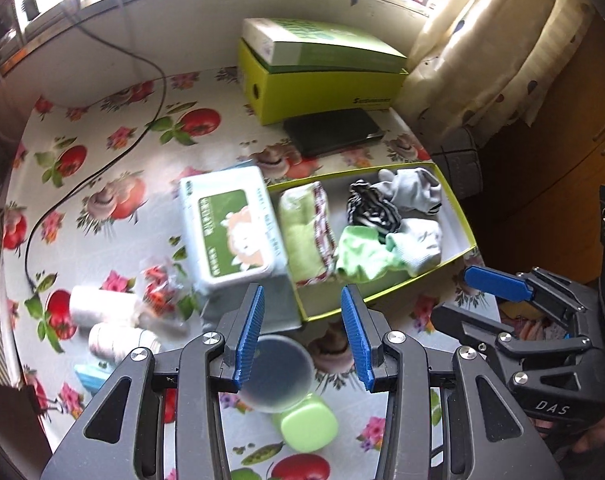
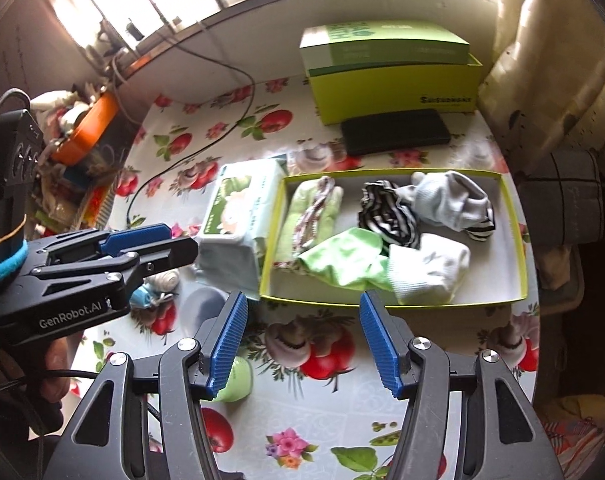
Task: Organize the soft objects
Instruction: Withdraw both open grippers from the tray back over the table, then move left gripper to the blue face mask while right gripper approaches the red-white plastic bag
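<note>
A shallow green-rimmed box lid [image 2: 518, 216] [image 1: 460, 216] lies on the flowered table and holds soft things: a folded green cloth [image 2: 310, 216] [image 1: 302, 236], a light green sock [image 2: 342, 260] [image 1: 358, 252], a black-and-white striped sock [image 2: 386, 208] [image 1: 368, 204], a grey sock [image 2: 450, 196] [image 1: 414, 186] and a white sock [image 2: 426, 268] [image 1: 422, 244]. My left gripper [image 1: 302, 312] is open and empty just in front of the lid's near corner. My right gripper [image 2: 302, 312] is open and empty in front of the lid's near rim.
A wet-wipes pack [image 1: 230, 224] [image 2: 238, 204] lies left of the lid. A yellow-green box [image 1: 322, 80] [image 2: 394, 76] and a black case [image 1: 334, 132] [image 2: 394, 132] stand behind. Thread spools [image 1: 102, 304], a cup [image 1: 278, 372], a green bottle [image 1: 306, 424] and a black cable [image 1: 102, 168] lie at left.
</note>
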Available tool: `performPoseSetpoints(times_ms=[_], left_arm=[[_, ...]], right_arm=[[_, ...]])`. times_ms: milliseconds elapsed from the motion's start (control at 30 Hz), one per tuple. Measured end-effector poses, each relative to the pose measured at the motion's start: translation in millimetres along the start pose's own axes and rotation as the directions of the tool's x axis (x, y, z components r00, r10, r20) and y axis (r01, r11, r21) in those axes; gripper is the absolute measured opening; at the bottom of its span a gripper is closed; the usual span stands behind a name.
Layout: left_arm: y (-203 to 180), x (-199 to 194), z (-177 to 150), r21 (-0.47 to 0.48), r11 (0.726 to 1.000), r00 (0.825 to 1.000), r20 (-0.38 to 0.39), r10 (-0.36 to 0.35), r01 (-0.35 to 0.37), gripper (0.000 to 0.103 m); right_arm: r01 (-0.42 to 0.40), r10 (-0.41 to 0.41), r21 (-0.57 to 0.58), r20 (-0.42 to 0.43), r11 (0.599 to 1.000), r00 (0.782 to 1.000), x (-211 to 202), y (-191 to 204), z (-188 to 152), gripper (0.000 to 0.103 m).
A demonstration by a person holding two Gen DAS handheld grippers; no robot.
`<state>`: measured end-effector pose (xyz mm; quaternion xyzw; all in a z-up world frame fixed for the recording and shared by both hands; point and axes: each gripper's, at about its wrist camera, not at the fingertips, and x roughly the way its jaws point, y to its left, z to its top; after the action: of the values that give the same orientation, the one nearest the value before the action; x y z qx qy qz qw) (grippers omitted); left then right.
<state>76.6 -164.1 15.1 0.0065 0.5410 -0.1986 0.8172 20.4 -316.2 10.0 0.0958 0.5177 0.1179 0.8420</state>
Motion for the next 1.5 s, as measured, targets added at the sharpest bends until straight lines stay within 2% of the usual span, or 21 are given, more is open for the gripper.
performPoseSetpoints(times_ms=[667,1500], left_arm=[[41,-18,-38,-0.078,0.996,0.999,-0.005,0.051,-0.051,0.041],[83,-41,-64,-0.162,0.983,0.996,0.016,0.09,-0.086,0.041]], right_arm=[[-0.061,0.057,-0.085,-0.046,0.994,0.997,10,51,-2,0.059],[-0.077,0.065,-0.156,-0.081,0.985,0.995,13,92,-5,0.059]])
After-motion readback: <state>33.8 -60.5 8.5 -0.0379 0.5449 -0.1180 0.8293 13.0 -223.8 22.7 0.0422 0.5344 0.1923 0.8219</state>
